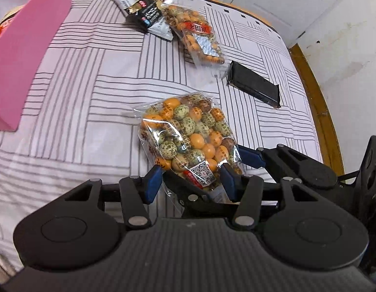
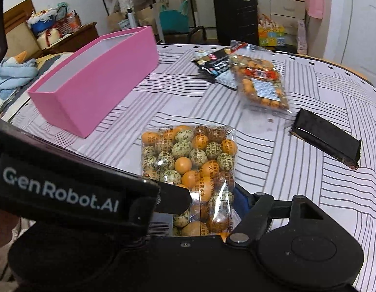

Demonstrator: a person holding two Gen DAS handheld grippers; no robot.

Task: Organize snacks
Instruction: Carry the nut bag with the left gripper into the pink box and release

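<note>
Pink box [image 2: 95, 73] near the counter's far left edge looks empty. Both hand-held grippers pinch the near end of one nut bag [image 2: 188, 155]: left hand-held gripper [image 1: 191, 178], right hand-held gripper [image 2: 207, 202]. Second nut bag [image 2: 259, 82], dark packets [image 2: 212, 67] and black bar [image 2: 326, 138] lie unsorted toward the right edge. Barely begun, I judge.

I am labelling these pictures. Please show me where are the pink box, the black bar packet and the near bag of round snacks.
pink box [image 2: 100, 82]: right wrist view, long outer side wall.
black bar packet [image 2: 327, 139]: right wrist view, top face.
near bag of round snacks [image 1: 188, 131]: left wrist view, middle of clear front.
</note>
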